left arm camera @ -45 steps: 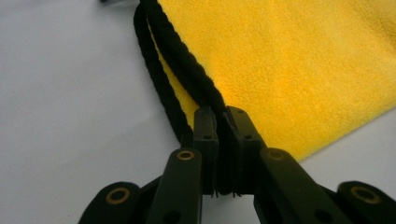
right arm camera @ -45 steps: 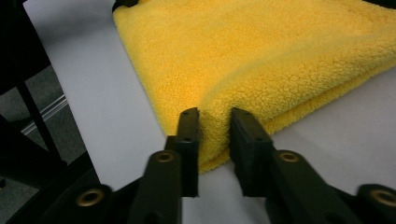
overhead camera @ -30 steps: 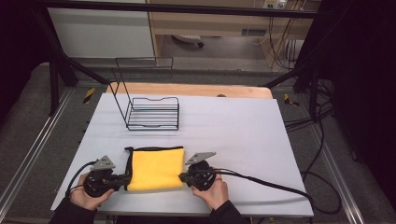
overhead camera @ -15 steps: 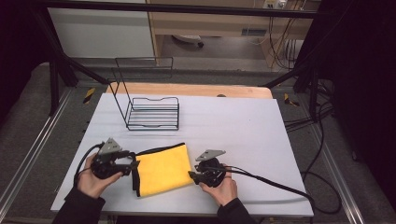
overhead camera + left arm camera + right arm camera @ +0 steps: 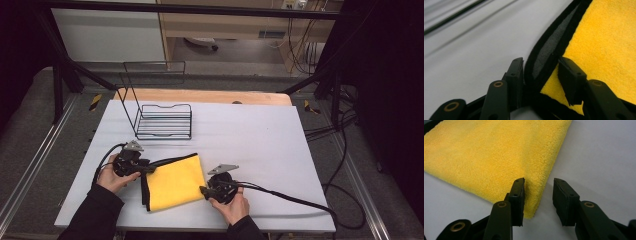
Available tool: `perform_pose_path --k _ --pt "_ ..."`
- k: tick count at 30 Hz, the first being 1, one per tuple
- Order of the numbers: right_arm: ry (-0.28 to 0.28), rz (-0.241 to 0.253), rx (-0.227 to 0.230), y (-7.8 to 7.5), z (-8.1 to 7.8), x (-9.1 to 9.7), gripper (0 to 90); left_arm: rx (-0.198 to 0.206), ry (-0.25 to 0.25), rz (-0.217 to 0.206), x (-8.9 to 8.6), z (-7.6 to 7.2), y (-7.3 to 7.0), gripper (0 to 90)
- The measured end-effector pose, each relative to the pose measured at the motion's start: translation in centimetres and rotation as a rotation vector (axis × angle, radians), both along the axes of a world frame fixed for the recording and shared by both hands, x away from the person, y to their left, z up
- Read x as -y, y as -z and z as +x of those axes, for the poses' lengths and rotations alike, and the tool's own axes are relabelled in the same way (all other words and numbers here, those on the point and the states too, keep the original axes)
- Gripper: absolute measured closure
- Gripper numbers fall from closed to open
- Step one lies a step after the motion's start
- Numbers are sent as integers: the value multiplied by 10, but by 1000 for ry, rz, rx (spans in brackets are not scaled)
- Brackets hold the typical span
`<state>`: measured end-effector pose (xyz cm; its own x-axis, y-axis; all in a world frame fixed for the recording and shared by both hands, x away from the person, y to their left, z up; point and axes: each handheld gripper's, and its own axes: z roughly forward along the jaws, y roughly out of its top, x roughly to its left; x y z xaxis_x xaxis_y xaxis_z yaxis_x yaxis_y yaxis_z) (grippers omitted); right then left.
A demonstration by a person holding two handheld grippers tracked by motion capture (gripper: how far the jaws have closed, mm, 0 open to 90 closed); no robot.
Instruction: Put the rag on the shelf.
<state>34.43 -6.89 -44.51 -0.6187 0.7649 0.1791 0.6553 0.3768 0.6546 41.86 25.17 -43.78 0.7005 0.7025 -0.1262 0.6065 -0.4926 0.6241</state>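
High view: a folded yellow cloth [image 5: 175,182] with a black edge lies skewed on the white surface [image 5: 260,135], near the person's side. The left gripper [image 5: 145,169] sits at the cloth's far left corner and the right gripper [image 5: 204,190] at its near right corner. A wire rack [image 5: 162,120] stands well apart toward the back. With each hand working an opposite corner, an uneven pull would likely twist the cloth further askew or spread its layers.

Left gripper view: the fingers [image 5: 515,75] stand parted around the black hem [image 5: 549,50] where the folded layers gape, and they have just been closing. One finger is at the hem's outer side and the other rests over the yellow pile; whether they press yet is unclear, though a gap shows. If they close here they may catch a single layer only, and the fold would fall open when lifted.

Right gripper view: the fingers [image 5: 517,195] are released and have just narrowed a little. One sits on the cloth's corner edge [image 5: 534,205] and the other stands over bare surface, with nothing gripped. A close from this offset could pinch only the fringe, or nudge the corner aside and miss it.
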Motion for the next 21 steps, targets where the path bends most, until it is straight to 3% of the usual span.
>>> perform_pose_path --k 5,10,13,16,21 --pt "5 49 -59 2 2 -2 779 -36 -2 -19 0 0 1 627" --pt "-7 62 -78 -2 6 0 859 -16 -2 7 5 -7 -4 751" --pt "-14 49 -36 -9 16 4 862 2 -14 21 5 -15 -6 772" --pt "-23 39 1 -15 34 9 860 28 -41 -1 6 -30 -8 775" --pt "-108 -16 55 -15 69 8 852 42 -89 -22 12 -57 -8 773"
